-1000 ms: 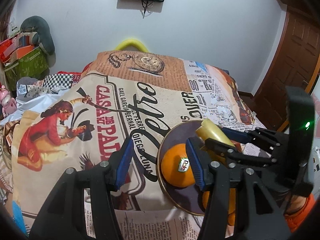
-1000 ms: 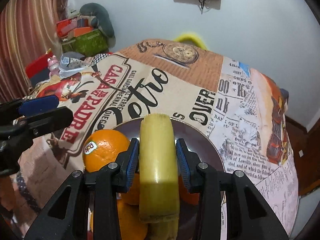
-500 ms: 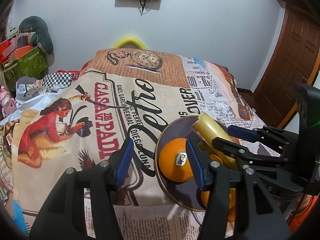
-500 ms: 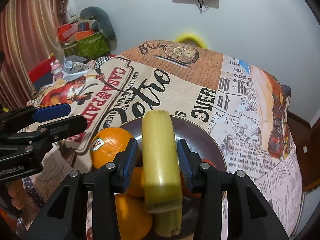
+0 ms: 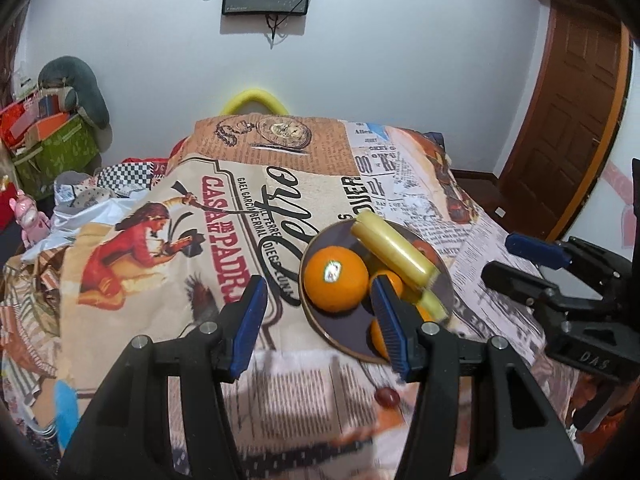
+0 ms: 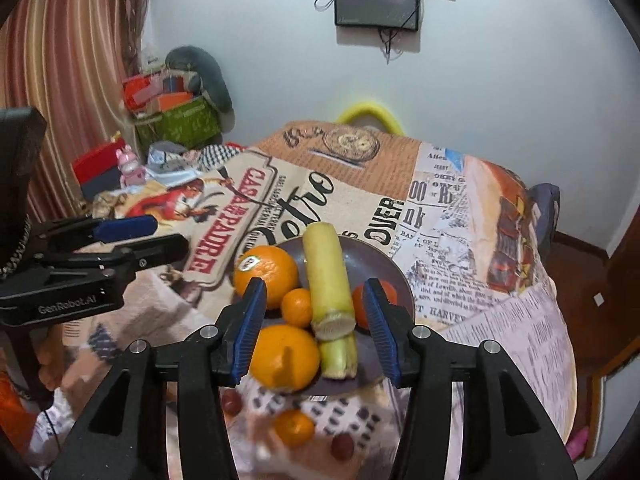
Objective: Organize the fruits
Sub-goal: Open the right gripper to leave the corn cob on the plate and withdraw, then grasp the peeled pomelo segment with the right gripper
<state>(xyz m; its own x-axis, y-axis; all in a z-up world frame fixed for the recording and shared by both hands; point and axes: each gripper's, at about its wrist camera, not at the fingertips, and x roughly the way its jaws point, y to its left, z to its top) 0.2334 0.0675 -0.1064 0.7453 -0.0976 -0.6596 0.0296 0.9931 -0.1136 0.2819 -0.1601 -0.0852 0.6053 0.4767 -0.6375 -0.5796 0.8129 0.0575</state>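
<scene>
A dark round plate (image 6: 362, 258) on the printed cloth holds a big stickered orange (image 6: 267, 274), smaller oranges and a thick yellow-green stalk piece (image 6: 325, 272). The stalk lies across the fruit, over a thinner piece (image 6: 341, 356). My right gripper (image 6: 316, 330) hovers back from the plate, its jaws opening; the stalk shows between them but the pads stand clear of it. My left gripper (image 5: 320, 316) is open, its jaws widening slightly with nothing in them. It frames the big orange (image 5: 335, 280) and the plate (image 5: 348, 330) from a distance. Each gripper shows in the other's view: right gripper (image 5: 516, 258), left gripper (image 6: 132, 240).
Loose on the cloth in front of the plate lie a small orange (image 6: 294, 426) and dark red grapes (image 6: 231, 400) (image 6: 342, 446) (image 5: 387, 396). Boxes, a toy and clutter (image 5: 48, 148) stand at the left. A wooden door (image 5: 576, 112) is at the right.
The right jaws have let go of the stalk, which now rests on the plate. Both grippers have drawn back and up from the plate.
</scene>
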